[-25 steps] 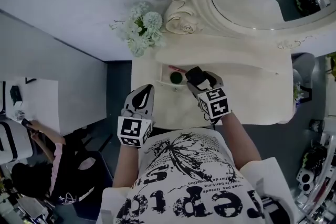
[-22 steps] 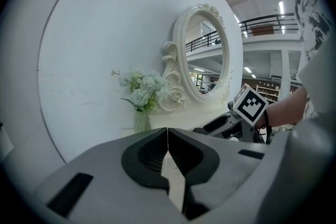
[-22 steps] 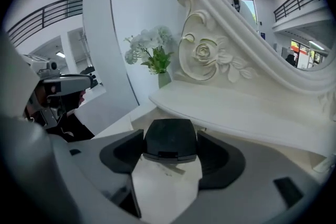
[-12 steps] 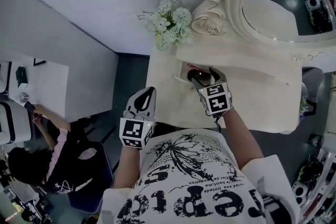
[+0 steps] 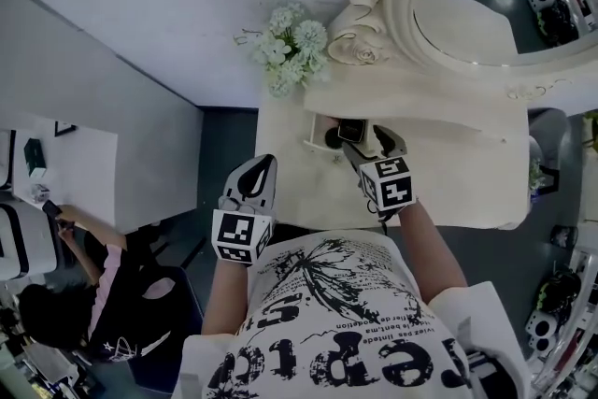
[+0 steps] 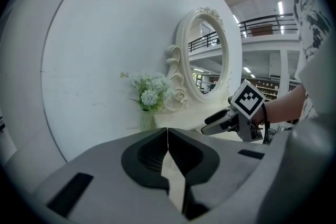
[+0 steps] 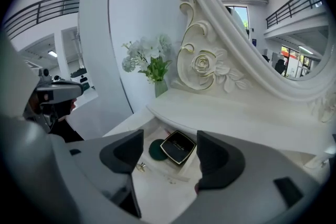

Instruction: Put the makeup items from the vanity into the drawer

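The white vanity (image 5: 448, 163) has a small drawer (image 5: 313, 140) pulled out at its left. A black square compact (image 7: 178, 147) lies in the drawer (image 7: 160, 169) beside a dark green round item (image 7: 156, 150), with a thin pink stick behind them. My right gripper (image 7: 168, 139) hovers open just above and in front of the compact (image 5: 350, 130), not touching it. In the head view the right gripper (image 5: 366, 143) reaches over the drawer. My left gripper (image 5: 265, 163) hangs shut and empty off the vanity's left front corner, its jaws (image 6: 168, 136) pressed together.
A vase of white flowers (image 5: 290, 47) stands at the vanity's back left, beside the carved oval mirror (image 5: 467, 5). A raised shelf edge overhangs the drawer's far side. A person sits at a desk on the lower left (image 5: 84, 294).
The right gripper carried the black compact forward over the drawer, and the compact now lies inside with the jaws open. The left gripper stayed put.
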